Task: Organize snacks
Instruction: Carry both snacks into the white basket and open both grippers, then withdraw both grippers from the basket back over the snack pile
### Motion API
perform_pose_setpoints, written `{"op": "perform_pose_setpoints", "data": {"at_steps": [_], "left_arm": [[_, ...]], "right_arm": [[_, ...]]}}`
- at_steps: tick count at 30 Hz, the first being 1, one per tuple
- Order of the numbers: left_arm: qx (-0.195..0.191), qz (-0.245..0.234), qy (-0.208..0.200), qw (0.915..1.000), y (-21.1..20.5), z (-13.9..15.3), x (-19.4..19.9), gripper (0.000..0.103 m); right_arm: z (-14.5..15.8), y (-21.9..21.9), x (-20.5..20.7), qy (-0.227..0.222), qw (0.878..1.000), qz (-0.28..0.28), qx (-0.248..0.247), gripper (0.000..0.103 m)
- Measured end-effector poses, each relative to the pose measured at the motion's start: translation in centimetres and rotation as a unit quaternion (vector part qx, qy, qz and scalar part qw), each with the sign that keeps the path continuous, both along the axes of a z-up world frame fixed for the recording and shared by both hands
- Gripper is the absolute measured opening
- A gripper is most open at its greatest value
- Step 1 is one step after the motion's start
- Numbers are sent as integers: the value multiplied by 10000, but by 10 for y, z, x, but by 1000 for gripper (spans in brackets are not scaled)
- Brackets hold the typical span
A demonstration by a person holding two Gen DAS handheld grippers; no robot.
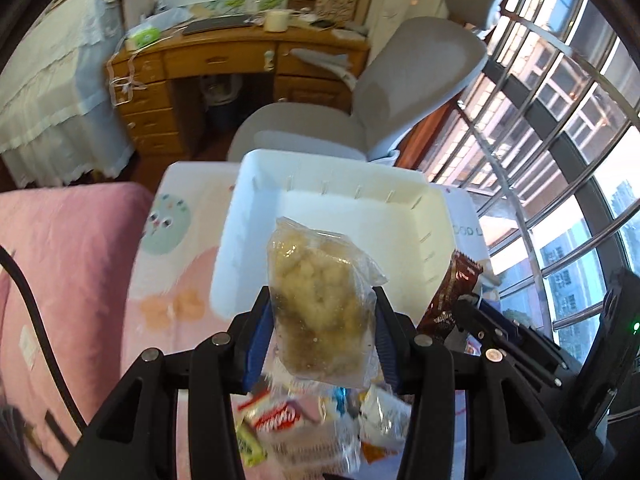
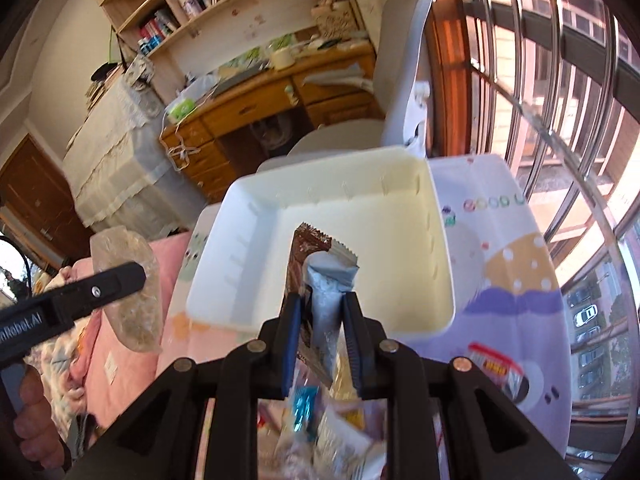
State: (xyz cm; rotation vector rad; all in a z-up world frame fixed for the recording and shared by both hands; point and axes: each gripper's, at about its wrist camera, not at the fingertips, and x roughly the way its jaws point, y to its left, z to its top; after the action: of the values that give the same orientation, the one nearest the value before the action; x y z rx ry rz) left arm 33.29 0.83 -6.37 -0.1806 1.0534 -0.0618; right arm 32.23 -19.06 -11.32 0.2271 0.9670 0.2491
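Evidently both grippers were poised at the near edge of the white plastic bin, each ready to drop a snack inside. Left gripper, jaws partly apart, clamped a crinkly clear bag of pale lumpy pieces; right gripper, nearly closed, pinched a glossy brown wrapper (silver-lined). Loose packets lay nearer.

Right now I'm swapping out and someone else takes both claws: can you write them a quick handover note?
Left claw: shut on a clear bag of yellowish snack.
Right claw: shut on a brown-and-silver wrapper.
White bin: on the patterned table, nothing in it yet; both snacks hang over it.
Left: release both into the bin, then clear the loose snack pile below the claws.
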Motion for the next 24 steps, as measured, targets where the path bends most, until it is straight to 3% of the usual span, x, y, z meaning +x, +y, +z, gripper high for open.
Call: {"op": "perform_pose_setpoints", "data": {"at_steps": [7, 8, 11, 14, 18, 24], "left_arm": [[-384, -195, -170, 9989, 2, -27, 21, 45], [-389, -179, -133, 9990, 2, -30, 24, 49], [-368, -162, 48, 9992, 4, -38, 30, 73], [-392, -180, 52, 9991, 7, -37, 27, 73], [-319, -123, 82, 9994, 10, -36, 17, 74], [-424, 70, 411, 9982, 15, -39, -6, 74]], "right_arm": [[-1, 1, 19, -172, 9994, -243, -196, 22], [-1, 1, 21, -156, 9993, -268, -197, 22], [-8, 0, 26, 87, 9995, -279, -131, 30], [-12, -1, 25, 215, 9991, -373, -65, 42], [-12, -1, 16, 292, 9986, -443, 11, 52], [-6, -5, -9, 361, 9986, -388, 87, 55]]}}
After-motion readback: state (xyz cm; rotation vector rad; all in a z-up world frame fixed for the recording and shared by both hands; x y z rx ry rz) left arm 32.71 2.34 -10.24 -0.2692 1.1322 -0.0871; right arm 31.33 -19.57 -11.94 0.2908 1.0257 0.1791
